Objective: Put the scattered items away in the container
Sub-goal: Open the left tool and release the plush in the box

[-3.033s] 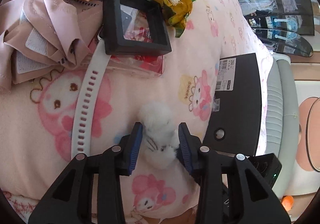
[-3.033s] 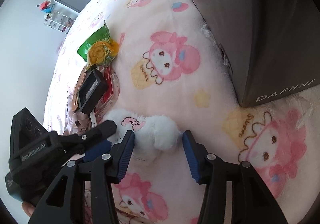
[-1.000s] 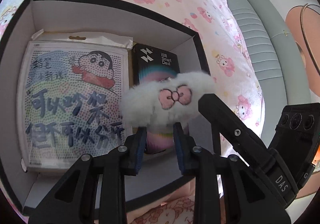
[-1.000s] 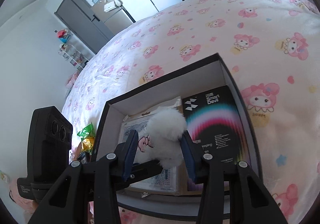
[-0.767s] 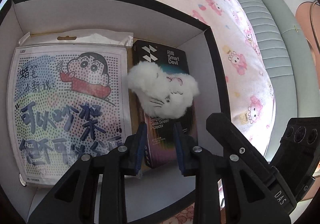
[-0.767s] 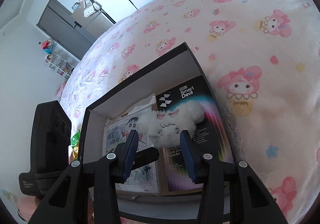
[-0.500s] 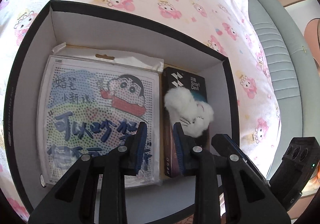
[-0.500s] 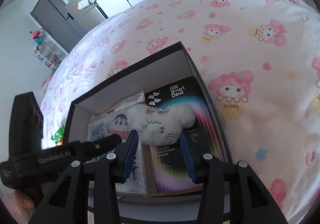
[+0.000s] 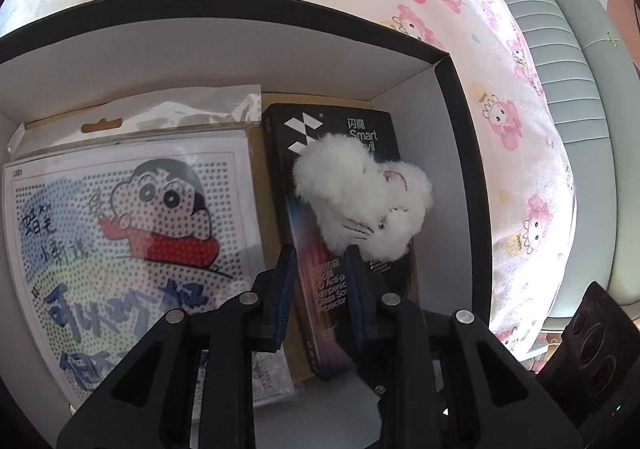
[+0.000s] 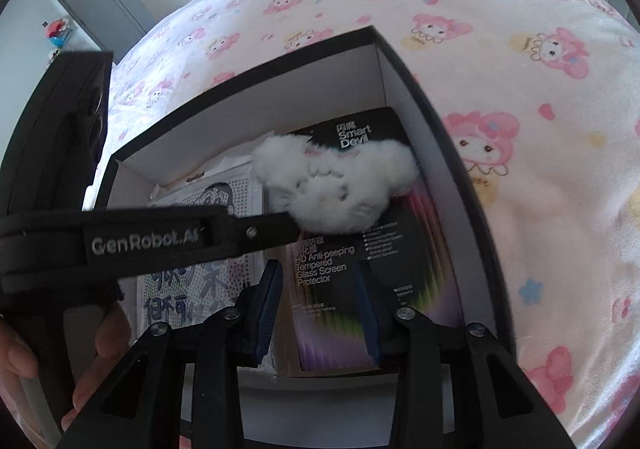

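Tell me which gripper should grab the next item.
Right, probably: the right gripper stands wider open, empty, clear of the plush; the left gripper is narrower, its tip beside the plush. Remaining items aren't in view.

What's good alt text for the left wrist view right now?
A fluffy white plush toy lies on a black Smart Devil screen protector box inside an open black container, just beyond the empty, slightly parted left hand-held gripper. A cartoon bead-art pack fills the container's left side; pink cartoon bedding surrounds it.
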`<state>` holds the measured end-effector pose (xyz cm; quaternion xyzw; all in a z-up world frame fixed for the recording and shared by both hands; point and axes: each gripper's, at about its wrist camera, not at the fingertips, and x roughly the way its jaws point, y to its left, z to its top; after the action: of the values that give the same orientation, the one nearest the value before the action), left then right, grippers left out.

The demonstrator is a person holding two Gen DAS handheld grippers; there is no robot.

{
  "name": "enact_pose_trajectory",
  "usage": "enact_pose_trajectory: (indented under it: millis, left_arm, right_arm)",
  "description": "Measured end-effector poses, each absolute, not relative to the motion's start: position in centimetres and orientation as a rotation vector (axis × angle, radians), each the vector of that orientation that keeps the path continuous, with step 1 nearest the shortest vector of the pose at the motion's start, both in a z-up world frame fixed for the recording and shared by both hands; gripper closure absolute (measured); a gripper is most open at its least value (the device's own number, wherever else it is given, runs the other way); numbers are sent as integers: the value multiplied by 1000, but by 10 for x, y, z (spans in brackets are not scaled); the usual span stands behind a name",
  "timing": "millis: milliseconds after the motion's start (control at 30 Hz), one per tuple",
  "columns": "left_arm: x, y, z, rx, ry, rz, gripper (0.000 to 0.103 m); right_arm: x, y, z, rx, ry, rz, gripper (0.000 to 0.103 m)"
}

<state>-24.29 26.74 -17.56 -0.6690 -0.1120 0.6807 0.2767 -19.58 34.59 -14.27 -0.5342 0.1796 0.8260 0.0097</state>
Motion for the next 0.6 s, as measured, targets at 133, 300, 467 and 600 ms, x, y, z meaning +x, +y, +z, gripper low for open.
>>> enact_pose_trajectory:
  millis: [133, 300, 467, 600]
  left_arm:
    - [-253, 271, -175, -1791, -323, 1822, 80]
    - [-250, 273, -171, -1782, -302, 1807, 79]
    - [-261, 258, -174, -1776, -444, 1875, 77]
    - [-255, 246, -170, -1766, -477, 1880, 77]
  right_arm:
    - [-198, 355, -146, -1649, 624, 2533, 71]
    - [-193, 358, -146, -1645, 663, 2530, 71]
    - [-193, 359, -149, -1649, 670, 2509, 71]
    - [-190, 358, -150, -1655, 649, 2502, 71]
